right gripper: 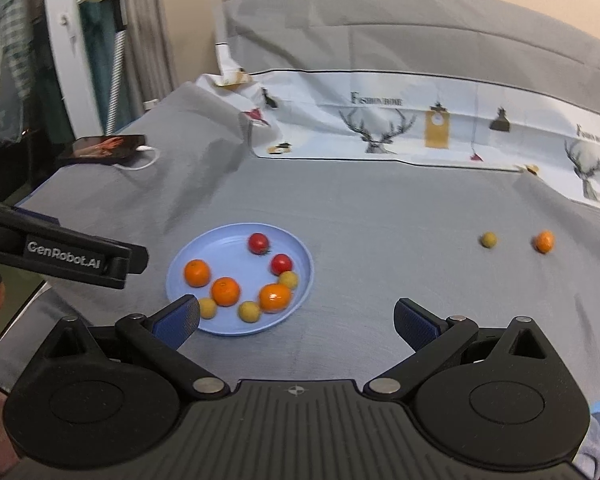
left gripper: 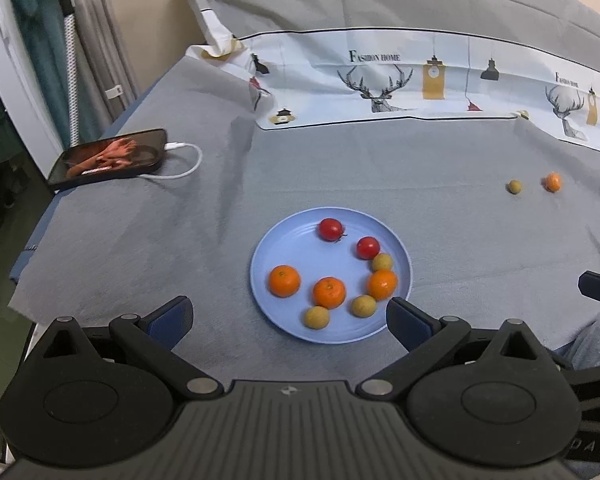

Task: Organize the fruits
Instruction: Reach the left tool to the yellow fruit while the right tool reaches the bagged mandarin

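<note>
Both grippers hover with jaws spread wide and empty: the left gripper (left gripper: 290, 316) near the plate's (left gripper: 284, 252) 6 o'clock rim, its right finger (left gripper: 410, 320) covering a bit of that rim. In the right view, the right gripper (right gripper: 296, 318) has one finger hiding the plate's 7 o'clock edge. Eight fruits lie on the plate. A yellow fruit (left gripper: 515, 186) and an orange (left gripper: 553, 181) sit apart at 2 o'clock, blurred. The phone (left gripper: 108, 158) lies at 10 o'clock.
</note>
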Tool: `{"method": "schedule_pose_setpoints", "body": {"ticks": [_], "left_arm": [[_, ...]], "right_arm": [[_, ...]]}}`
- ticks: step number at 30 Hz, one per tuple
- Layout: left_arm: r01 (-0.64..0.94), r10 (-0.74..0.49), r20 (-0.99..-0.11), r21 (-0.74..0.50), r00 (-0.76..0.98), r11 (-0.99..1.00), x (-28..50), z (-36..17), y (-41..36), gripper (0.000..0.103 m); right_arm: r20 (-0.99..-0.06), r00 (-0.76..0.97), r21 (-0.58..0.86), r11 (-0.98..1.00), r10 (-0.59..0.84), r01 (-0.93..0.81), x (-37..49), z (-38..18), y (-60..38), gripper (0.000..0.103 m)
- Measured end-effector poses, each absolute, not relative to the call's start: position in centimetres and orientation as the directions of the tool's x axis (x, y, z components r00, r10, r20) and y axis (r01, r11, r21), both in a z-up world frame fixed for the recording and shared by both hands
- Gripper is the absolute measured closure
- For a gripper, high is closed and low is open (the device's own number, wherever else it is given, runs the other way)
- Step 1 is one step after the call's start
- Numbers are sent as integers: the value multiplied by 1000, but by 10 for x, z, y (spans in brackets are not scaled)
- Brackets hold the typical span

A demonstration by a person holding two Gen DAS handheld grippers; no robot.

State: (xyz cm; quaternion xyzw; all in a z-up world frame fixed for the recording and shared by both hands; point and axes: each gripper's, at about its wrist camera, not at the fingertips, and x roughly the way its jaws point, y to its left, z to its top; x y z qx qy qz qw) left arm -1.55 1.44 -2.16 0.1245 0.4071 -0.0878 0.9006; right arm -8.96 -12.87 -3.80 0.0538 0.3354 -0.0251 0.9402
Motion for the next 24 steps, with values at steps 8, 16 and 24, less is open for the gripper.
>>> {"method": "schedule_pose_setpoints", "body": {"ticks": [8, 16, 24], "left_arm": [[311, -82, -771, 154, 631, 938, 2, -27, -24, 0], [363, -115, -783, 148, 611, 920, 24, -34, -75, 0], [440, -159, -802, 140, 575, 887, 56, -52, -144, 0]], "right_arm": [[-646, 760, 118, 974, -72, 193, -87, -47, -170, 1], [-657, 739, 135, 940, -151, 313, -84, -58, -222, 1], [-672, 692, 130, 878, -263, 460, -82, -76, -290, 1]]}}
